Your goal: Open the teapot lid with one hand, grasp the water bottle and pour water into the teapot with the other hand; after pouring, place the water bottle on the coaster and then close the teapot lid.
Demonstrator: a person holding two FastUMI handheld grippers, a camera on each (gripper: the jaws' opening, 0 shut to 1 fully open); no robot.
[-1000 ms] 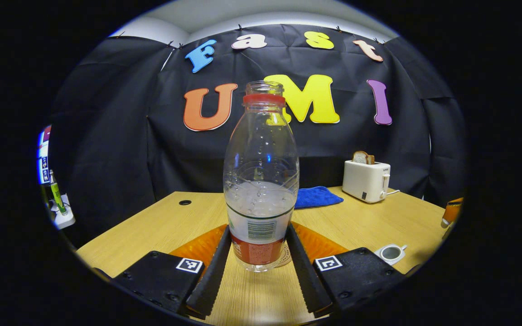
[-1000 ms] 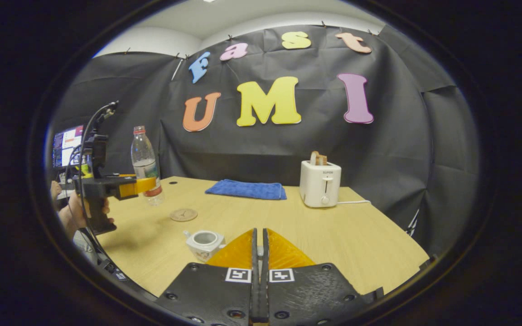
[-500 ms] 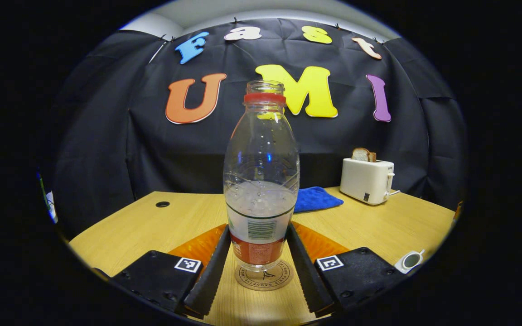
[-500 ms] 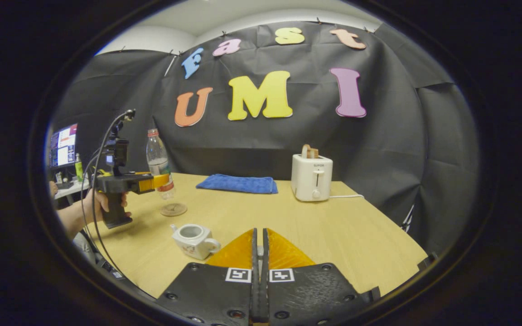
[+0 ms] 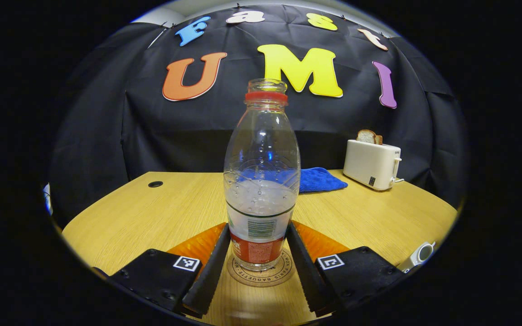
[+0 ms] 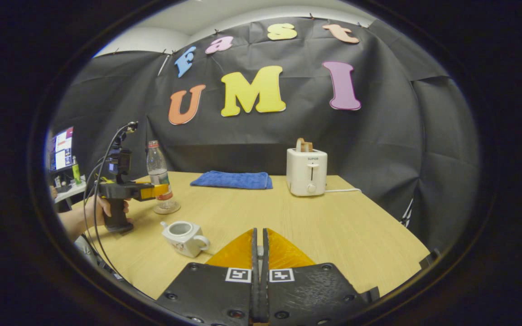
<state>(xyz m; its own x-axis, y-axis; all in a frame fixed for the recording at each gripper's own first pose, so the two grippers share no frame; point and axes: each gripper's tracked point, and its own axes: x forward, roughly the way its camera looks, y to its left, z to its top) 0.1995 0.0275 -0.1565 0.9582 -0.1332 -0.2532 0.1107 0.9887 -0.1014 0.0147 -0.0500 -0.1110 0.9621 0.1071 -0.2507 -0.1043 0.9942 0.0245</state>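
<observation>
Since a second earlier the water bottle had been carried over and lowered onto the coaster; before, it was held above the bare tabletop with the coaster mostly hidden behind it. In the right gripper view the bottle was seen further right than before, its base now on the coaster, with the teapot nearer and to the right of it.

The bottle was clear plastic, uncapped, with a red neck ring, a white and red label low down and water filling roughly its lower half. It stood upright. The left claw was closed on its lower part, one finger pressed to each side of the label. The right claw was held low over the near tabletop with its fingers nearly together; a small pale thing could be glimpsed in the slit, too hidden to identify.

The teapot was white, open-topped, its lid off. In the left gripper view it was cut off at the right edge. The hand holding the left claw was partly cut off at the left.
</observation>
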